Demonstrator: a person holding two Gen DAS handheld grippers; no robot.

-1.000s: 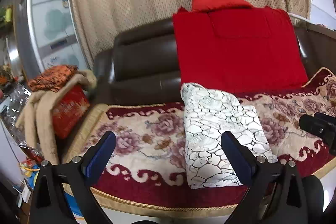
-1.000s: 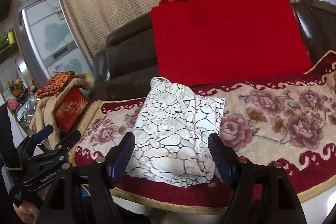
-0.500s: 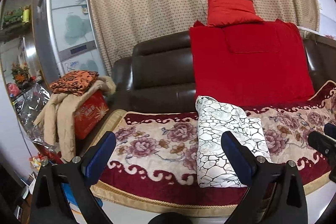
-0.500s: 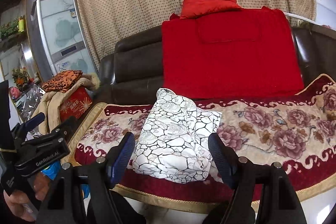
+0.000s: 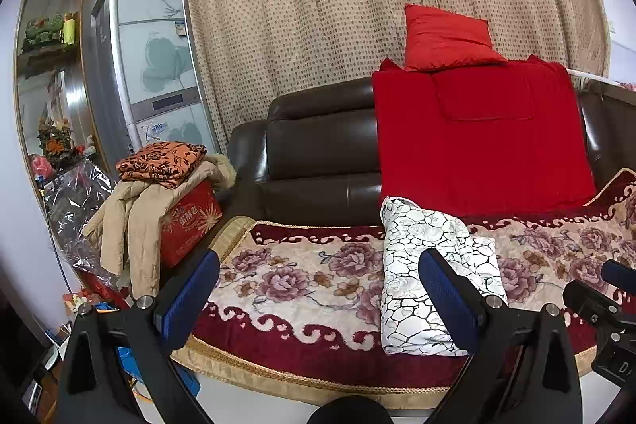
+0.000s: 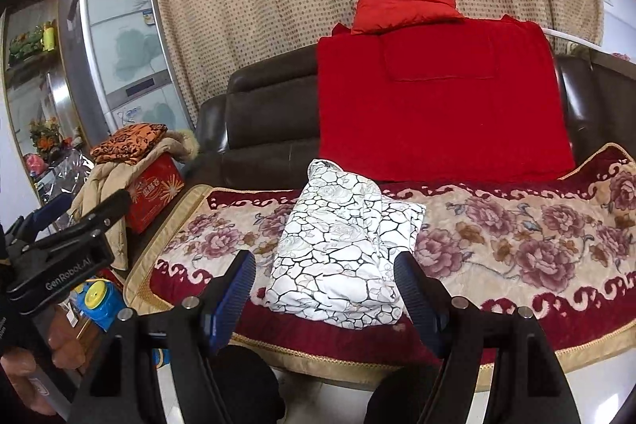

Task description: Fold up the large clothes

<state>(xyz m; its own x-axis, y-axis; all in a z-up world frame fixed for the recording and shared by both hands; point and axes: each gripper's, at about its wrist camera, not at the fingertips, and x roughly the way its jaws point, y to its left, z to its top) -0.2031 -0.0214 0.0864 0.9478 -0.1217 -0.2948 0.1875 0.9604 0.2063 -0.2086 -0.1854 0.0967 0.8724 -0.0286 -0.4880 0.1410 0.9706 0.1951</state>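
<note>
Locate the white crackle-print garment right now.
Folded white crackle-print garment lies on the floral sofa cover, centre of the right wrist view, just below the red blanket.

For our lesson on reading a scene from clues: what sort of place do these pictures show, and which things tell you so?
Most likely a home living room. A dark brown leather sofa bears a floral red-bordered seat cover and a folded white crackle-patterned garment, with beige dotted curtains behind and a tall silver glass-fronted cabinet beside it.

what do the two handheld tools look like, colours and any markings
Both tools are black frames with two angled fingers, ribbed blue pads on the inner faces, and silver bolt heads at the joints. The left tool shows in the right wrist view with white "GenRobot.AI" lettering on its body. The right tool looks the same build.
</note>
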